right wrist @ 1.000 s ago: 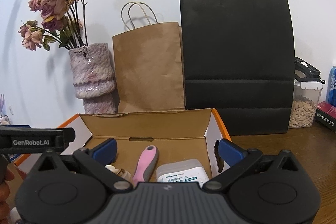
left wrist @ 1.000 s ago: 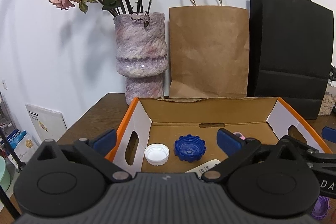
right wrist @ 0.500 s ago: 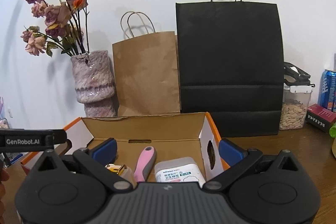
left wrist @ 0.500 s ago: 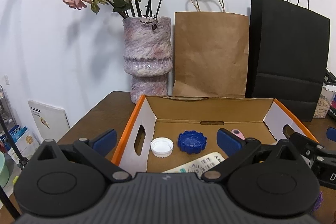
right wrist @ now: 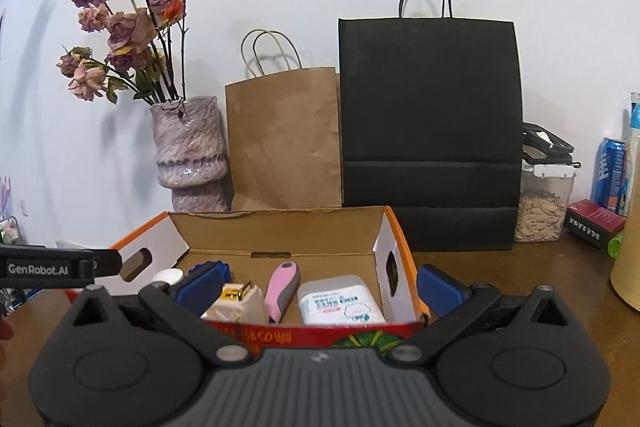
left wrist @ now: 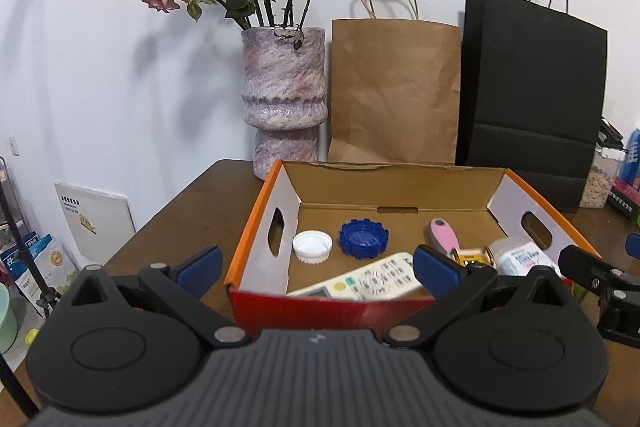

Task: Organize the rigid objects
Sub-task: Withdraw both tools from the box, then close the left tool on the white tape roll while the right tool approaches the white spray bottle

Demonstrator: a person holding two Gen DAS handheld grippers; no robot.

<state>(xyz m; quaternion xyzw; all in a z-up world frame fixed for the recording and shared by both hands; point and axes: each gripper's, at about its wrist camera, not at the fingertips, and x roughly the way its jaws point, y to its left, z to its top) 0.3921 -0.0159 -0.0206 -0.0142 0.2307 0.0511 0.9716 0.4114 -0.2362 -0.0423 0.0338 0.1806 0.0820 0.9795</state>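
Left claw spread wide, empty, hovering at the near edge of the cardboard box on the tabletop. Right claw likewise spread, nothing between its fingers, also at the box's near wall.

Key relation: everything to sort lies ahead of and below both claws, inside the box, mid-frame in both views.
- Remote control: biggest item, lower centre of the left view, just past the near wall and between the left claw's fingertips in image. Long axis runs diagonally, lower left to upper right. Left claw looks nearer.
- White container: centre-right of the right view, against the box's right wall, straight ahead of the right claw.
- Pink-handled tool: just left of the container, long axis pointing away from the camera.
- Blue cap and white cap: side by side, left-centre of the left view, beyond the remote.

My read: a grab on the remote needs the left claw rotated across its diagonal.
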